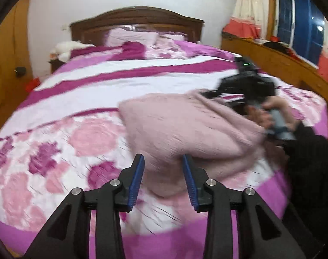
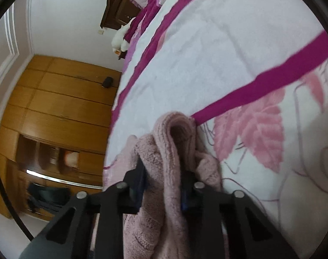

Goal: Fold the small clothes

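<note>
A small fuzzy pale pink garment [image 1: 185,127] lies partly lifted on the bed's floral cover [image 1: 56,151]. My left gripper [image 1: 163,168] is open, its blue-padded fingers [image 1: 137,179] straddling the garment's near lower edge without pinching it. My right gripper [image 1: 209,93] shows in the left wrist view at the garment's far right, held by a hand [image 1: 271,110]. In the right wrist view my right gripper [image 2: 164,172] is shut on a bunched fold of the pink garment [image 2: 170,142], which hangs over its fingers above the bed cover [image 2: 207,54].
The bed has pillows [image 1: 131,36] and a dark wooden headboard [image 1: 138,17] at the far end. A wooden ledge [image 1: 271,54] and a window [image 1: 297,17] stand to the right. A wooden wardrobe [image 2: 56,108] stands beyond the bed's left side.
</note>
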A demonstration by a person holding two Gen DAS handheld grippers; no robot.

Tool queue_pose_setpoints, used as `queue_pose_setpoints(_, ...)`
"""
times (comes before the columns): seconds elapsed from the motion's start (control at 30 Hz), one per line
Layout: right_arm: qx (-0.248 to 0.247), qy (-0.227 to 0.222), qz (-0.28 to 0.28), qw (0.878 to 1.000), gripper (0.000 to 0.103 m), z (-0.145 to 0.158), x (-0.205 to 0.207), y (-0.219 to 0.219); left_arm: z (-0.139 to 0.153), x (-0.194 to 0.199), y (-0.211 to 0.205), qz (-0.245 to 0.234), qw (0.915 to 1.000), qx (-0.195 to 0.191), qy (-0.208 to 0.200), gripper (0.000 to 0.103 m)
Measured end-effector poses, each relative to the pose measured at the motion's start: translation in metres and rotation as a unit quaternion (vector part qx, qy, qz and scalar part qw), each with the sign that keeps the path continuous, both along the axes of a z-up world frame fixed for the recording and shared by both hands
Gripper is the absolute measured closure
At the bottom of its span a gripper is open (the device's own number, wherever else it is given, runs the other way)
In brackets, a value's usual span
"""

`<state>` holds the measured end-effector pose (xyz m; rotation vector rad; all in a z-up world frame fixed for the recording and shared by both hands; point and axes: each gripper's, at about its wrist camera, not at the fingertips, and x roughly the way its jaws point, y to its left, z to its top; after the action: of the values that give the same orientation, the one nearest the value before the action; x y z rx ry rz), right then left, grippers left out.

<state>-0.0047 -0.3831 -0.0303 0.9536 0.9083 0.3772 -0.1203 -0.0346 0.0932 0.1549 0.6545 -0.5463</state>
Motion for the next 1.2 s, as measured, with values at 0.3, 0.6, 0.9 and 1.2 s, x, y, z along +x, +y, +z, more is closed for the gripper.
queue_pose_setpoints(0.3, -0.25, -0.048, -0.111, 0.961, 0.038, 0.09, -0.05, 0.001, -0.031, -0.006, -0.02, -0.013, 0.9932, 0.075, -0.088, 0.079)
queue_pose_setpoints(0.6, -0.288, 0.008, 0.008, 0.958, 0.033, 0.062, -0.034, 0.088, -0.038, -0.006, -0.021, 0.003, 0.9946, 0.064, -0.082, 0.079)
queue_pose_setpoints(0.9, -0.232, -0.016, -0.065, 0.97, 0.094, 0.09, -0.063, 0.039, -0.039, 0.007, -0.003, 0.019, 0.9995, -0.001, -0.024, 0.094)
queue_pose_setpoints(1.2, -0.286, 0.118, -0.114, 0.944, 0.101, 0.051, -0.085, 0.011, -0.048, 0.027, 0.044, 0.108, 0.9724, -0.158, 0.133, 0.103)
